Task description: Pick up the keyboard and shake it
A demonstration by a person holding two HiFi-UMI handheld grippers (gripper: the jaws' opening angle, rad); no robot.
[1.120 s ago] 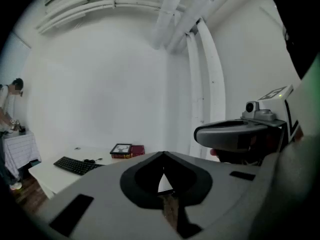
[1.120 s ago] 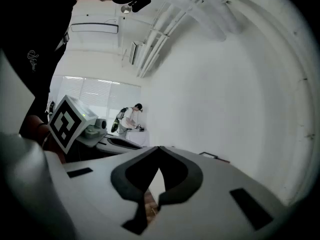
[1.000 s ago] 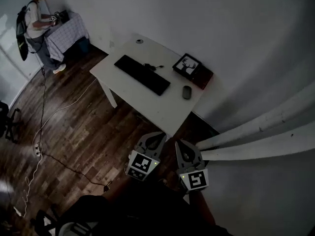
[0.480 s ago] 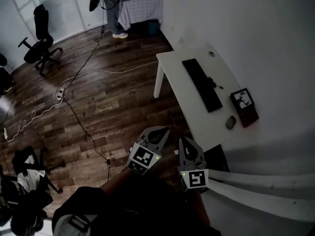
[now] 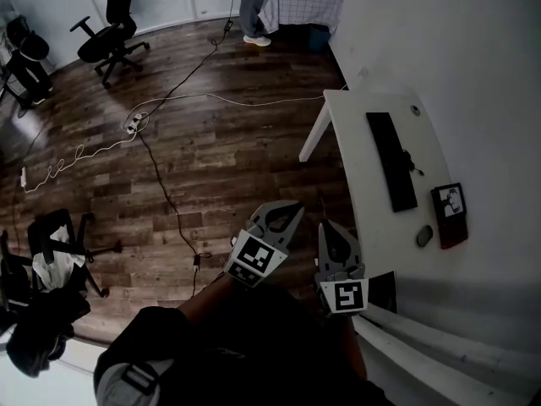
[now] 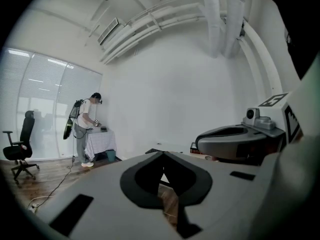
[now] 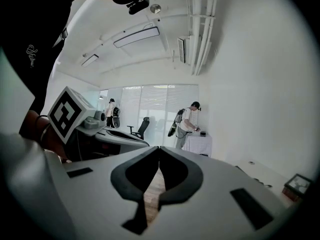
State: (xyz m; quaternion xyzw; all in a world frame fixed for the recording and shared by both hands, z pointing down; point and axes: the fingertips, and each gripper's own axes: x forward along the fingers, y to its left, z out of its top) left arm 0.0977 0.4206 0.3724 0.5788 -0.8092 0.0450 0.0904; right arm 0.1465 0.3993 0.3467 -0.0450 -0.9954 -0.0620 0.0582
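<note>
Head view. White bench (image 5: pixel 353 184) is set along the wall at r. The black keyboard (image 5: pixel 391 161) is seen lying flat on it, w/ mouse (image 5: pixel 424 238) and framed pic (image 5: pixel 450 214) nearby. Wood floor (image 5: pixel 211 134) is crossed by cables (image 5: pixel 162 194). Left gripper (image 5: pixel 290 210) and right gripper (image 5: pixel 327 228) are held apart from the bench, fingers of each pressed together.

We list: desk (image 5: pixel 353 163), floor-side strip bare; keyboard (image 5: pixel 393 161) down its middle; mouse (image 5: pixel 424 237) and picture frame (image 5: pixel 449 214) by the wall (image 5: pixel 482 100).
</note>
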